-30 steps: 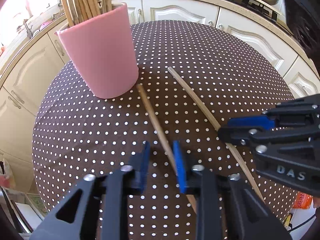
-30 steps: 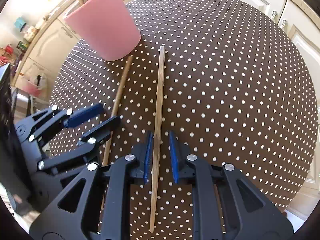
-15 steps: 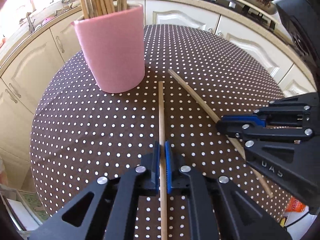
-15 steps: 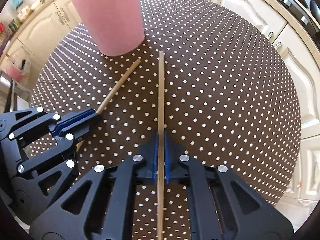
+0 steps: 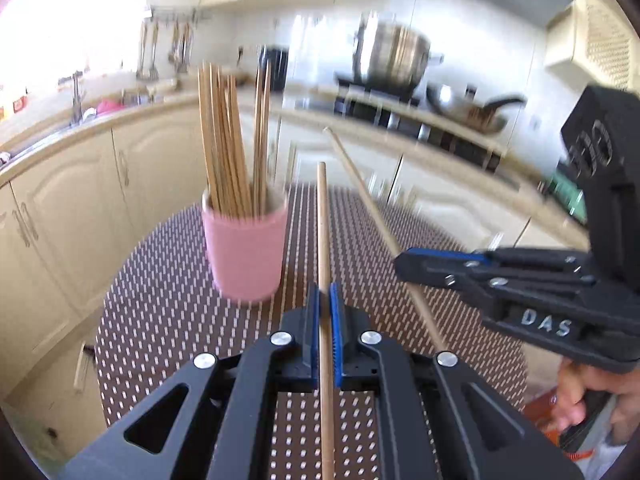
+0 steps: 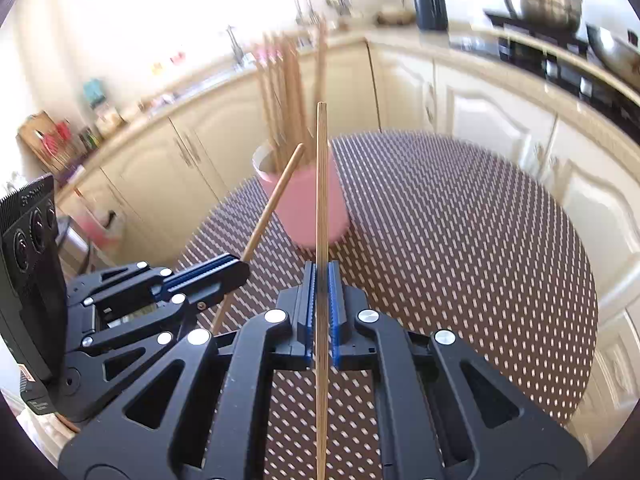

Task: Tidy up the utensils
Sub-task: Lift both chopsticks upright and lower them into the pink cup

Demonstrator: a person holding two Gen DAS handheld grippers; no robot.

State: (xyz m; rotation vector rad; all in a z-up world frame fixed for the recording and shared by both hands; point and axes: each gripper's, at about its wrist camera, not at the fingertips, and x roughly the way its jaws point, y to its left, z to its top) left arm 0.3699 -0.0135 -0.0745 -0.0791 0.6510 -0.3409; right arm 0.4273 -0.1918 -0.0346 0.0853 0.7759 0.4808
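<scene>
While raised over the table (image 5: 160,312), left tongs (image 5: 325,300) pinching one chopstick (image 5: 323,240), right tongs (image 6: 320,280) pinching another chopstick (image 6: 321,184), pink cup (image 6: 304,204) ahead.

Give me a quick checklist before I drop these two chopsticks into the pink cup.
1. Left tool shut on its chopstick: ok.
2. Right tool shut on its chopstick: ok.
3. Both sticks off the table: ok.
4. Pink cup upright: ok.
5. Room among the chopsticks already in the cup: cannot tell.
6. Stick tips above the cup opening: not ok, the cup stands ahead of both.
</scene>
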